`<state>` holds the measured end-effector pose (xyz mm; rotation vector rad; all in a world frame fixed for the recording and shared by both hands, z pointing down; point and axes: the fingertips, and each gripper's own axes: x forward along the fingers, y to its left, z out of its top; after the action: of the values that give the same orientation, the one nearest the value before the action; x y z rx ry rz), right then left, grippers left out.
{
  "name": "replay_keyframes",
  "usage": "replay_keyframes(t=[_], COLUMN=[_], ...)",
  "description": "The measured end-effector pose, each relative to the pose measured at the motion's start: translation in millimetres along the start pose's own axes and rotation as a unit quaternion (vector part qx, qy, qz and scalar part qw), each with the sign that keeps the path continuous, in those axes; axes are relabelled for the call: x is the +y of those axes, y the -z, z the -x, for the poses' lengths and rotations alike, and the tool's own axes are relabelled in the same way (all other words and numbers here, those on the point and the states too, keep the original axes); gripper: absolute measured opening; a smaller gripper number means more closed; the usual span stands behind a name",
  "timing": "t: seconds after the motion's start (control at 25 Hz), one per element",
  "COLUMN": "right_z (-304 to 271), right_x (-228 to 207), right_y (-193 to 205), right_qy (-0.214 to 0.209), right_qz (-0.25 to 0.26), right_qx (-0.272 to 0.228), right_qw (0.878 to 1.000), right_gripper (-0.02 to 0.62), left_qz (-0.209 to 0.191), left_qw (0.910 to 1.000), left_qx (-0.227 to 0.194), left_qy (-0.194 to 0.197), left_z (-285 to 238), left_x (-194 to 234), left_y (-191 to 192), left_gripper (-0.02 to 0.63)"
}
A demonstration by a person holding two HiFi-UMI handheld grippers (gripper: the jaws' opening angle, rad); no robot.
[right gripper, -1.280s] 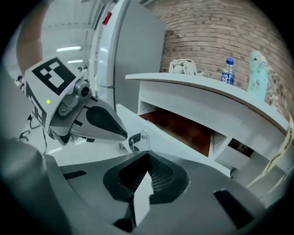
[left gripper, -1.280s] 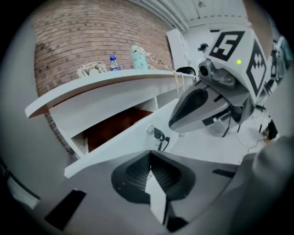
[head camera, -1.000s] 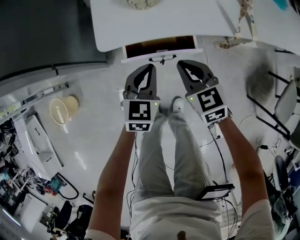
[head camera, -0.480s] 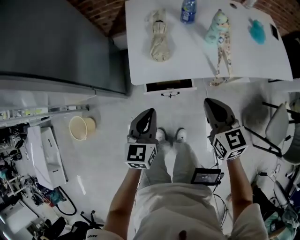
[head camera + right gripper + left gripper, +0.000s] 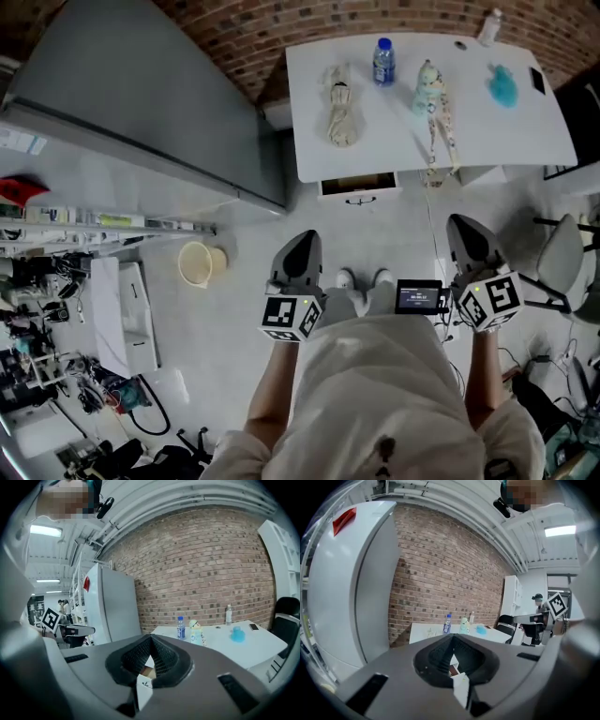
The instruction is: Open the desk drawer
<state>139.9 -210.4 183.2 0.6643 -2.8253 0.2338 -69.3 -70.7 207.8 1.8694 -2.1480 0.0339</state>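
Note:
The white desk [image 5: 525,141] stands at the top of the head view. Its drawer [image 5: 356,184] is pulled out a little at the front edge, showing a brown inside and a dark handle [image 5: 360,200]. Both grippers hang well short of the desk, above the floor, on either side of the person's feet. My left gripper [image 5: 304,238] is shut with nothing in it, and my right gripper [image 5: 460,223] is shut and empty too. In the left gripper view the closed jaws [image 5: 452,637] point at the desk [image 5: 426,631]. The right gripper view shows its closed jaws [image 5: 150,638] aimed at the desk [image 5: 253,644].
On the desk lie a cloth bundle [image 5: 342,114], a blue-capped bottle [image 5: 382,60], a doll [image 5: 433,98] and a blue object [image 5: 502,86]. A grey fridge [image 5: 141,103] stands left of the desk. A pale bucket [image 5: 197,262] sits on the floor, a chair [image 5: 562,253] at right.
Both grippers have drawn back from the drawer and risen, staying shut. The head view now takes in the whole desk from farther off. The drawer stays open.

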Motion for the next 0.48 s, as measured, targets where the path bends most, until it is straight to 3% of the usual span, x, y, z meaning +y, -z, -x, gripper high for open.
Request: replay_keyframes(t=[0.24,0.48], right_z=[41,59], right_x=[16,51], right_y=[-65,-119], right_qy=[-0.012,-0.030], right_qz=[-0.008,0.007], right_qx=[-0.057,-0.092], right_qw=[0.998,0.995], right_gripper=[0.025,0.025], left_qz=[-0.038,-0.027], left_qw=[0.9988,0.9974], left_qx=[-0.031,-0.066], left_qy=[-0.010,-0.011], left_z=[31,49], left_x=[-19,-18], left_y=[-49,-97], left_gripper=[0.006,0.006])
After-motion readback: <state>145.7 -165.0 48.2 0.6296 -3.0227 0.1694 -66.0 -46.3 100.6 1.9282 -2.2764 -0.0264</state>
